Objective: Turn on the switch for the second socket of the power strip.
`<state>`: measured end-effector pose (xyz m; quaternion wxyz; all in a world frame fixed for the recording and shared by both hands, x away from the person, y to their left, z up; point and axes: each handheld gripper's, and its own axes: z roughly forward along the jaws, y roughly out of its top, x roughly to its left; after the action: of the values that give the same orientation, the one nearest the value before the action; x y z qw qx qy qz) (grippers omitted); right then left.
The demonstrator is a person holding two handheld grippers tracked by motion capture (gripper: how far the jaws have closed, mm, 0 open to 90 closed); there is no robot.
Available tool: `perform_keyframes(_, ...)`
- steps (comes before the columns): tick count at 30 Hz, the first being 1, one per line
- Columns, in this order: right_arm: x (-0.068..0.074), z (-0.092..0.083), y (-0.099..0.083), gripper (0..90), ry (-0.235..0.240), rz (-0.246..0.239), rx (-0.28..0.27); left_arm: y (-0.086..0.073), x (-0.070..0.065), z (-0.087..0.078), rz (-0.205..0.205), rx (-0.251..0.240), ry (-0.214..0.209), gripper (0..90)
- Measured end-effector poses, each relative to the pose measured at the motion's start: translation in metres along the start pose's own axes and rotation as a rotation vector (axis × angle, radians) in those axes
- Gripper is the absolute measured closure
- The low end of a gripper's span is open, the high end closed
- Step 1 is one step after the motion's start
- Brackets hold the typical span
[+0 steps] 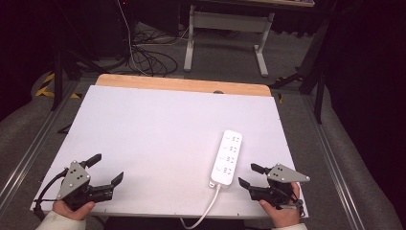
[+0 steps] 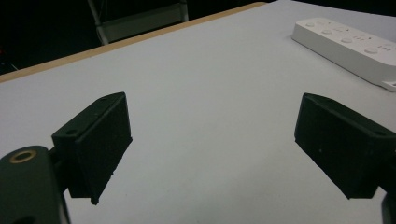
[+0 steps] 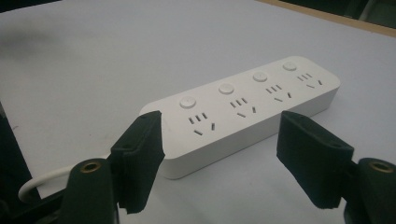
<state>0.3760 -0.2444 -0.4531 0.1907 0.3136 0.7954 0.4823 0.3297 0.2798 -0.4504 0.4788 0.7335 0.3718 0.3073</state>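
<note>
A white power strip (image 1: 227,157) with several sockets and buttons lies on the white table top (image 1: 158,129), right of centre. Its white cable (image 1: 206,211) runs off the near edge. My right gripper (image 1: 250,175) sits low at the near right corner, just right of the strip's cable end, jaws open and empty. In the right gripper view the power strip (image 3: 243,116) lies just beyond the right gripper (image 3: 219,149). My left gripper (image 1: 106,168) rests at the near left, open and empty. From the left gripper (image 2: 210,135) the power strip (image 2: 348,44) shows far off at the upper right.
A wooden strip (image 1: 182,85) borders the table's far edge. Beyond it stand a grey table frame (image 1: 225,33) and loose cables (image 1: 148,57) on the floor. Metal rails (image 1: 28,153) run along both sides of the table.
</note>
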Motion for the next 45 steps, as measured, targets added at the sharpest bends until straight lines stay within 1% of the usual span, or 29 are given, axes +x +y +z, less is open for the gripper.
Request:
perform_keyframes(5, -0.001, -0.001, 0.002, 34.8, 0.004, -0.009, 0.012, 0.0, 0.0, 0.0, 0.003, 0.001, 0.005, 11.2)
perform_keyframes(14, -0.002, -0.002, 0.01, 35.1, 0.015, 0.011, 0.013, 0.0, 0.0, 0.0, 0.014, 0.008, 0.014, 11.2)
perform_keyframes(15, -0.002, -0.002, 0.012, 35.1, 0.017, 0.011, 0.014, 0.0, -0.001, 0.0, 0.008, 0.009, 0.013, 11.3)
perform_keyframes(17, -0.002, -0.001, 0.016, 35.1, 0.021, 0.009, 0.018, 0.0, -0.001, 0.001, 0.008, 0.01, 0.013, 11.3)
perform_keyframes(21, -0.001, 0.001, 0.022, 35.1, 0.028, -0.002, 0.026, 0.0, -0.001, 0.001, 0.01, 0.013, 0.019, 11.3)
perform_keyframes(22, -0.002, 0.001, 0.026, 35.1, 0.029, -0.003, 0.025, 0.0, -0.002, 0.001, 0.01, 0.012, 0.019, 11.3)
perform_keyframes(23, -0.002, 0.001, 0.026, 35.1, 0.029, -0.003, 0.025, 0.0, -0.002, 0.001, 0.011, 0.013, 0.019, 11.3)
perform_keyframes(26, -0.001, 0.002, 0.035, 35.1, 0.028, -0.02, 0.022, 0.0, -0.002, 0.001, 0.013, 0.02, 0.024, 11.3)
perform_keyframes(28, -0.001, 0.003, 0.037, 35.1, 0.029, -0.022, 0.019, 0.0, -0.002, 0.001, 0.013, 0.021, 0.023, 11.3)
perform_keyframes(29, -0.001, 0.005, 0.041, 35.1, 0.032, -0.023, 0.015, 0.0, -0.002, 0.001, 0.013, 0.021, 0.023, 11.3)
perform_keyframes(35, 0.0, 0.01, 0.05, 35.4, 0.038, -0.032, 0.014, 0.0, -0.002, 0.002, 0.013, 0.023, 0.027, 11.3)
perform_keyframes(38, 0.002, 0.014, 0.057, 35.9, 0.042, -0.05, 0.008, 0.0, -0.002, 0.002, 0.015, 0.025, 0.028, 11.3)
perform_keyframes(45, 0.004, 0.023, 0.068, 36.0, 0.051, -0.066, 0.01, 0.0, -0.002, 0.002, 0.014, 0.024, 0.029, 11.3)
